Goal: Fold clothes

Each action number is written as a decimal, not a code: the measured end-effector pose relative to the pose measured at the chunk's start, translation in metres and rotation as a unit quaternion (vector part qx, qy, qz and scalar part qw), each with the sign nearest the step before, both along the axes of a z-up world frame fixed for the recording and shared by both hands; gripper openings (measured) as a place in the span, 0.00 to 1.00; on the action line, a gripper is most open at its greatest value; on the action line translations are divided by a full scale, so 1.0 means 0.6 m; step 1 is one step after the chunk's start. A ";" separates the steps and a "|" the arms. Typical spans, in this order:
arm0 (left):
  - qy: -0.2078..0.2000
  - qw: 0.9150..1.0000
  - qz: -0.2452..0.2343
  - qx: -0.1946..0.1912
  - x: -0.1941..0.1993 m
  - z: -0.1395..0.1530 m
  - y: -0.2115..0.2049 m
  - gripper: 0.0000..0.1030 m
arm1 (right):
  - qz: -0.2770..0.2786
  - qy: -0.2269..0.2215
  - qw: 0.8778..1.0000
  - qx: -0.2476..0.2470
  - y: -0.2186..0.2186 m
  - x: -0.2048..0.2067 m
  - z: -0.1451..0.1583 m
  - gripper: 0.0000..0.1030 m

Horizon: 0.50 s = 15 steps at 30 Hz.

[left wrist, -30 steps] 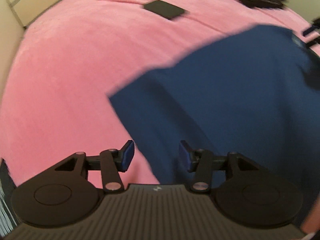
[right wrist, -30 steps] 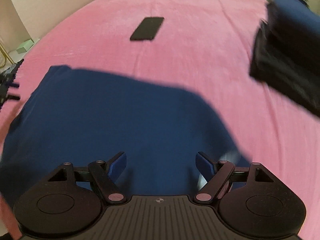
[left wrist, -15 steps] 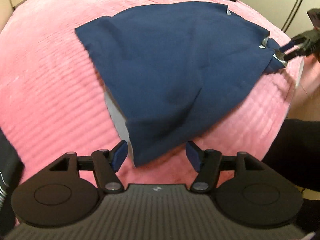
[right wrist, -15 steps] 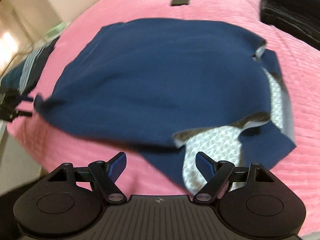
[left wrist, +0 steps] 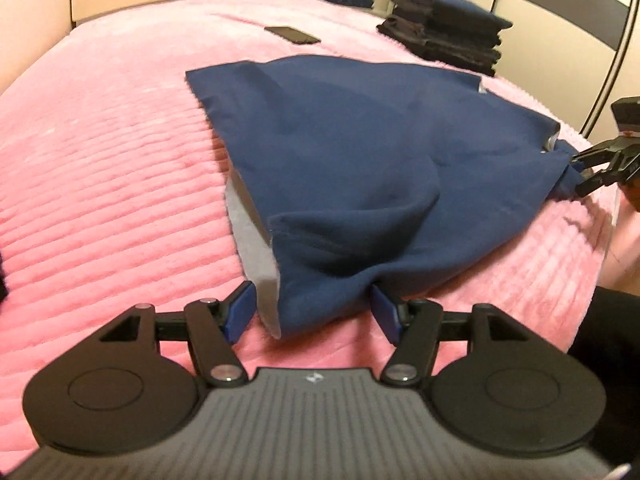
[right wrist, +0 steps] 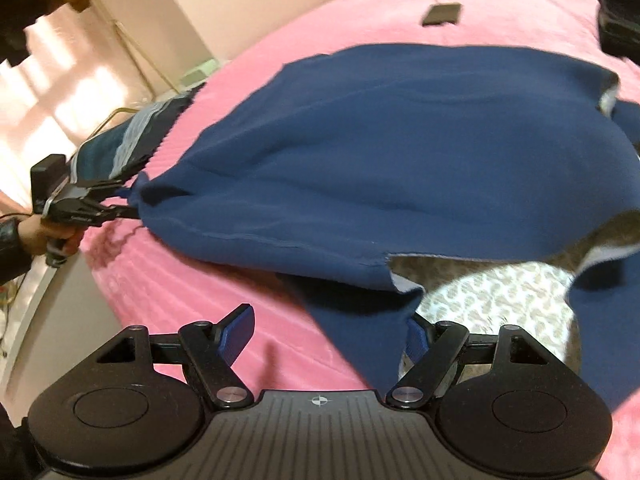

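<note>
A: Where is the garment?

B: A navy garment (left wrist: 360,152) lies spread on a pink bed (left wrist: 100,168), its grey lining showing at the near edge.

A: And the grippers?

B: The left hand-held gripper (left wrist: 312,308) is spread, a corner of the cloth lying loose between its pads. The right hand-held gripper (right wrist: 328,332) is spread wide too, with a navy flap draped against its right pad (right wrist: 414,336).

A: Anything else?

B: A dark phone (left wrist: 292,35) and stacked dark clothes (left wrist: 444,40) sit farther back.

light: warm, indoor | blur: slight motion | edges: fisheye-bent
</note>
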State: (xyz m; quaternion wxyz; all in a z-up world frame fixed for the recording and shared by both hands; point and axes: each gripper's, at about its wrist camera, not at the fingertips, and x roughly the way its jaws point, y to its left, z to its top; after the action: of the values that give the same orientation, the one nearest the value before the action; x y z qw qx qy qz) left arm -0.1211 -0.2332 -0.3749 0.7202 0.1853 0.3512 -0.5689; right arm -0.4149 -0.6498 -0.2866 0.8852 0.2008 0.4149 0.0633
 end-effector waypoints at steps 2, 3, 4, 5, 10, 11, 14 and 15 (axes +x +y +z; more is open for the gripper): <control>-0.001 1.000 -0.001 -0.004 -0.006 -0.004 0.005 0.57 | 0.007 -0.016 1.000 -0.007 0.007 -0.006 0.002 0.76; -0.004 1.000 0.002 -0.006 -0.010 -0.004 0.007 0.57 | 0.007 -0.024 1.000 -0.008 0.010 -0.013 0.003 0.74; -0.006 1.000 0.006 -0.007 -0.015 -0.003 0.011 0.57 | 0.001 -0.034 0.999 -0.006 0.015 -0.023 0.003 0.70; -0.008 1.000 0.013 -0.009 -0.024 0.000 0.017 0.57 | -0.004 -0.044 0.999 -0.004 0.020 -0.033 0.004 0.70; -0.010 0.999 0.044 -0.016 -0.065 0.024 0.049 0.57 | -0.047 -0.058 0.996 0.050 0.038 -0.082 -0.006 0.70; -0.016 0.998 0.050 -0.017 -0.070 0.030 0.052 0.57 | -0.045 -0.059 0.996 0.048 0.044 -0.087 -0.004 0.70; -0.030 0.996 0.076 -0.025 -0.070 0.046 0.056 0.61 | -0.052 -0.060 0.996 0.039 0.040 -0.099 0.008 0.70; -0.030 0.996 0.084 -0.030 -0.065 0.050 0.055 0.65 | -0.057 -0.062 0.996 0.040 0.037 -0.100 0.011 0.70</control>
State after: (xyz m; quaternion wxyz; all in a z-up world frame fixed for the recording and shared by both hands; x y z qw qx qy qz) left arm -0.1601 -0.2003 -0.3449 0.7812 0.1505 0.3264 -0.5105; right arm -0.4751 -0.6275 -0.2798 0.9026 0.2550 0.3442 0.0416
